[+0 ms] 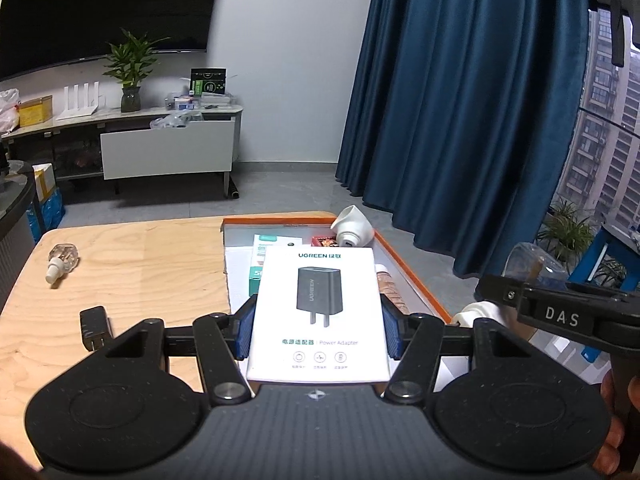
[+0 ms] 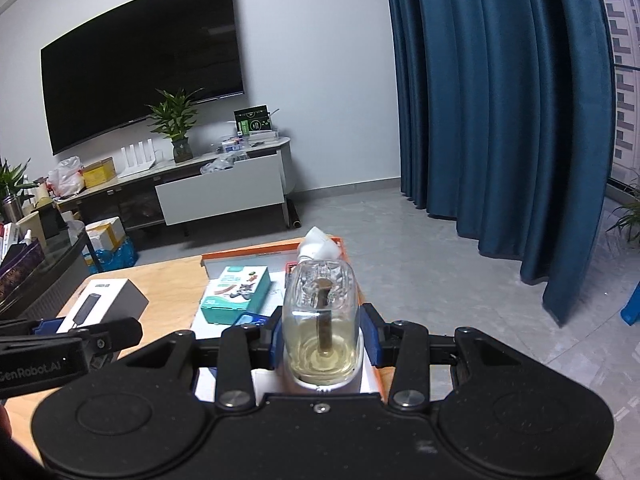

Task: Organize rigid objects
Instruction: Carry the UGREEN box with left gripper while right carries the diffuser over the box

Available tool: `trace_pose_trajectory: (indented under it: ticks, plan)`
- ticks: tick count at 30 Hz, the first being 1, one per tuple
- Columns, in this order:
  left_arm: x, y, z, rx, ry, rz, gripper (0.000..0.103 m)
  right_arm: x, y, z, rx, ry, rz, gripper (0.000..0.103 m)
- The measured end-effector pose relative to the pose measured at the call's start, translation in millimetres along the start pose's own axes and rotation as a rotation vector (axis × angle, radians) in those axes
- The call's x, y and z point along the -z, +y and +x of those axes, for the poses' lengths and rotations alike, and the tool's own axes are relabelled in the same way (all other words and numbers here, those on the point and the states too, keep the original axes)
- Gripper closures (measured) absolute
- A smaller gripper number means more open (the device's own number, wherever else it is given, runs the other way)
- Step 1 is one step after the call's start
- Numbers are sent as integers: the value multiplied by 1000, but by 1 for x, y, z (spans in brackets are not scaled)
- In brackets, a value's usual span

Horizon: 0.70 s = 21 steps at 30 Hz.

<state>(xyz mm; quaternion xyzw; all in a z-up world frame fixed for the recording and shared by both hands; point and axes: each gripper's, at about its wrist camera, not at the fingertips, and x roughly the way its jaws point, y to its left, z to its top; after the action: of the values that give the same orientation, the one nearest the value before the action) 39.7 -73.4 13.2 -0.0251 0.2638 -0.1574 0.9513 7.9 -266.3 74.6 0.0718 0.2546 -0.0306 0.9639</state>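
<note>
Hovering over the orange tray, left gripper jaws clamp the adapter box, right gripper jaws the glass bottle.

Pale wood-grain surface with a smooth matt finish, glossy white card adapter box, clear shiny glass bottle, matt black plastic tongs, blue cloth curtain.
</note>
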Motion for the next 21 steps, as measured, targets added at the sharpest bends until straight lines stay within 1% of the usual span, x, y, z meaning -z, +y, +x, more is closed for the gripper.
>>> trace_pose_trajectory:
  ticks: [9,21]
  plan:
    - [1,-6,1,-7,5,0,43,0,1,9,-3,13,-15,55]
    - [4,-5,10,-12,32,-8,43,4,2,20,2,37,-36,55]
